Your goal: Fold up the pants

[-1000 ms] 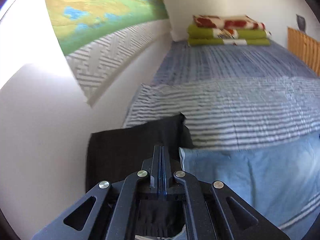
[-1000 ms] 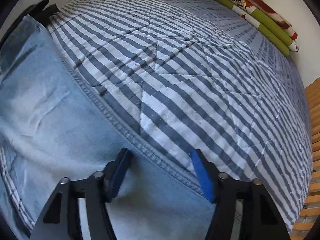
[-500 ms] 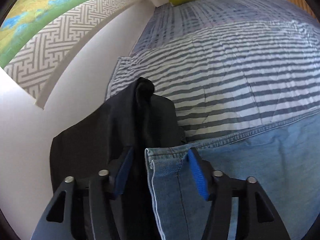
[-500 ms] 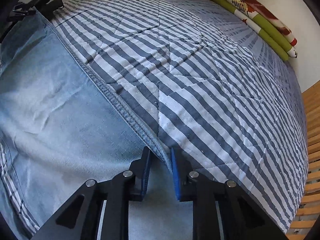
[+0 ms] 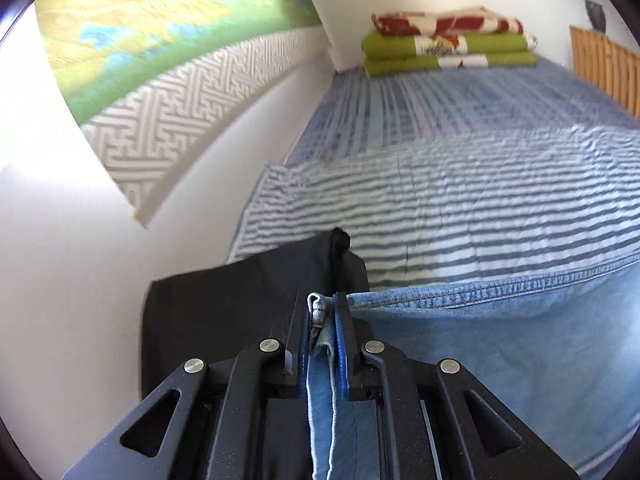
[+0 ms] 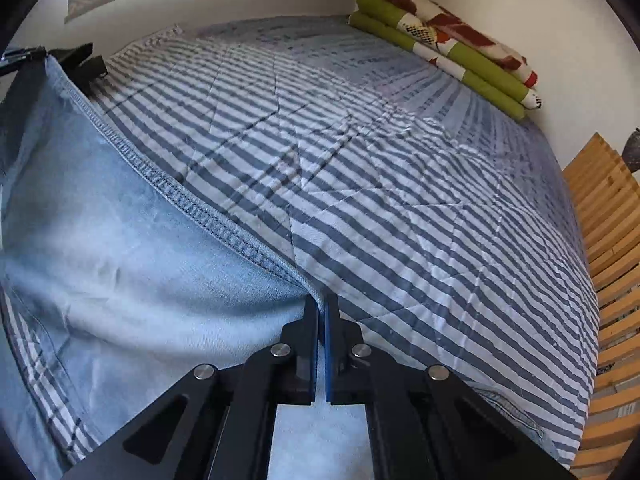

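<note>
Light blue denim pants (image 5: pixel 500 344) lie across the near end of a striped bed. My left gripper (image 5: pixel 321 308) is shut on the corner of their stitched edge, with bunched denim between its fingers. In the right wrist view the same pants (image 6: pixel 132 248) spread out to the left, and my right gripper (image 6: pixel 321 304) is shut on the stitched edge further along. The edge runs taut from there towards the far left, where the left gripper (image 6: pixel 24 56) shows as a dark shape.
A folded black garment (image 5: pixel 240 300) lies beside the left gripper, against the white wall. The blue-and-white striped bedspread (image 6: pixel 400 200) stretches ahead. Folded green and red-patterned blankets (image 5: pixel 448 44) are stacked at the far end. Wooden slats (image 6: pixel 608 240) border the right side.
Half a second ago my left gripper stood open over the denim corner; now it is shut on it and raised. My right gripper has tightened on the edge and lifted it.
</note>
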Demonstrator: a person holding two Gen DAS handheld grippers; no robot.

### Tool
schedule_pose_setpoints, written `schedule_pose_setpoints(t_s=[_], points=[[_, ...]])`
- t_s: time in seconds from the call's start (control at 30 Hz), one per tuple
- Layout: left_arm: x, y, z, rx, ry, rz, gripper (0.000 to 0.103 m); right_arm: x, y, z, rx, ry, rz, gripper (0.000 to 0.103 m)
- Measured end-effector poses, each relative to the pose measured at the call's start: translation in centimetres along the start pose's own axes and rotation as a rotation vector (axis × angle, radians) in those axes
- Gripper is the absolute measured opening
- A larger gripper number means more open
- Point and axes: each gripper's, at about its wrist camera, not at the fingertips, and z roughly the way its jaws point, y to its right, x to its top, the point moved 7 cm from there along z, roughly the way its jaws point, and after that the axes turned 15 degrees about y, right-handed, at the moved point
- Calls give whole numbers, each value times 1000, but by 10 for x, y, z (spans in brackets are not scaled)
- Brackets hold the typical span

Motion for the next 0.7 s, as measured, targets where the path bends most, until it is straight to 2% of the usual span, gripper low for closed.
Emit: schedule_pose_setpoints(t_s=[0.17, 0.27, 0.33, 0.43, 0.53, 0.6, 0.7], points=[[9, -22, -75, -23, 82, -45, 11, 6, -6, -81, -53, 89, 7, 2], [-2, -30, -132, -38, 134, -33, 11, -6, -16, -136, -73, 130, 27, 2], [-23, -32, -170, -52, 156, -26, 11, -21, -31, -173, -89, 150, 1, 2], [-79, -31, -217, -96, 118, -62, 11, -58, -59, -219, -96, 161, -20, 2], [-151, -16, -259, -155, 58, -76, 11, -110, -85, -249, -114, 146, -30, 2], [-203, 2, -284, -194, -1, -54, 11, -145, -100, -254, -101, 100, -27, 2], [-258, 29, -308, -260, -77, -29, 11, -194, -114, -252, -92, 6, -13, 2]])
